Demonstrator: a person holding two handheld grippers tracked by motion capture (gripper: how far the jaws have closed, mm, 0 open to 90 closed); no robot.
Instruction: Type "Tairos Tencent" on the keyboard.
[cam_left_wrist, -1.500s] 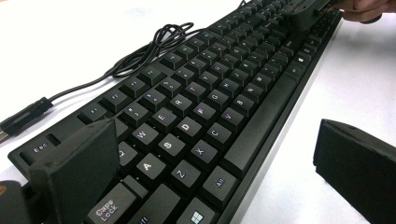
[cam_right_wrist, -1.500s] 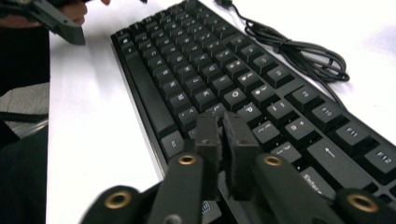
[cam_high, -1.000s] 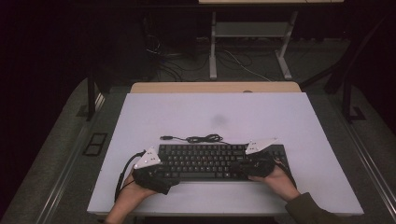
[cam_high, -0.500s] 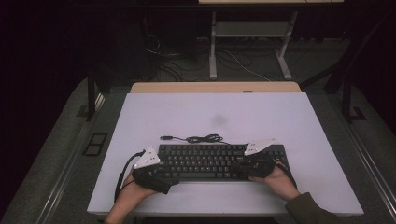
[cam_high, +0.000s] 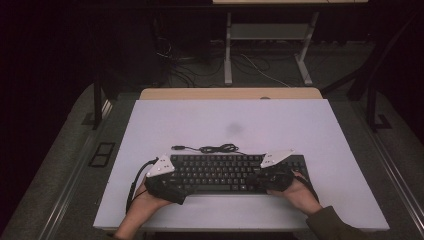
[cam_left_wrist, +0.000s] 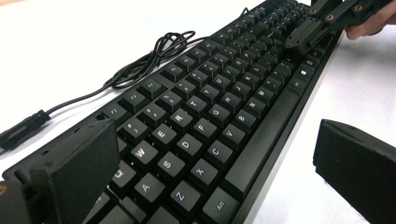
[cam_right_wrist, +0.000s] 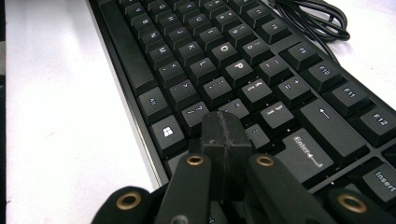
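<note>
Flat black plastic keyboard (cam_high: 235, 172) at counter's (cam_high: 300, 125) 6 o'clock edge. Right gripper (cam_right_wrist: 223, 135) jaws pressed together over key; left gripper (cam_left_wrist: 210, 163) jaws spread, straddling keyboard end. Press straight down, avoid neighbouring keys.

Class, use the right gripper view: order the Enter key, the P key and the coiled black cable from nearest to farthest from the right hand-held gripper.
1. Enter key: just right of the shut right hand-held gripper.
2. P key: mid keyboard, ahead of the tips.
3. Coiled black cable: on the table beyond the keyboard's far edge, top right.
</note>
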